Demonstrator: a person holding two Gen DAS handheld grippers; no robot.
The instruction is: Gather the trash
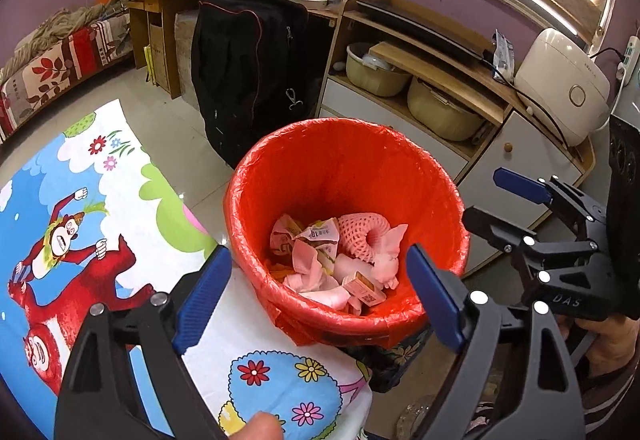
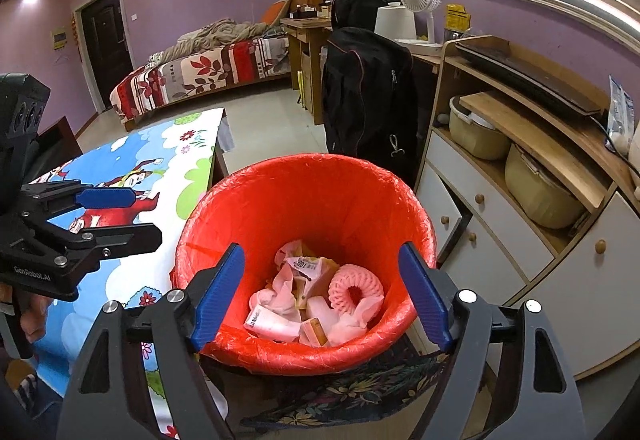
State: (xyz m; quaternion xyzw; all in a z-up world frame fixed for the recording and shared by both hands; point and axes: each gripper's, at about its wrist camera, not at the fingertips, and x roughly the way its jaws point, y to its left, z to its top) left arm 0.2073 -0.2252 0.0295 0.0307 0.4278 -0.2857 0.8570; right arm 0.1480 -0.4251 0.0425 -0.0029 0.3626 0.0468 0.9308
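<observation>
A red bin lined with a red plastic bag (image 1: pixel 344 167) stands on the floor beside the table; it also shows in the right wrist view (image 2: pixel 320 199). Inside lie crumpled pink tissues (image 1: pixel 316 272), a pink foam fruit net (image 1: pixel 366 236), small cartons (image 1: pixel 364 288) and wrappers. The net (image 2: pixel 356 290) and wrappers (image 2: pixel 308 266) show from the right too. My left gripper (image 1: pixel 320 292) is open and empty above the bin's near rim. My right gripper (image 2: pixel 320 292) is open and empty over the bin; it also appears at the right of the left wrist view (image 1: pixel 492 199).
A table with a cartoon cloth (image 1: pixel 100 207) is left of the bin. A black suitcase (image 1: pixel 248 67) stands behind it. A wooden cabinet (image 2: pixel 520 240) with beige pots and a rice cooker (image 1: pixel 564 83) is to the right. A bed (image 2: pixel 200 75) is far back.
</observation>
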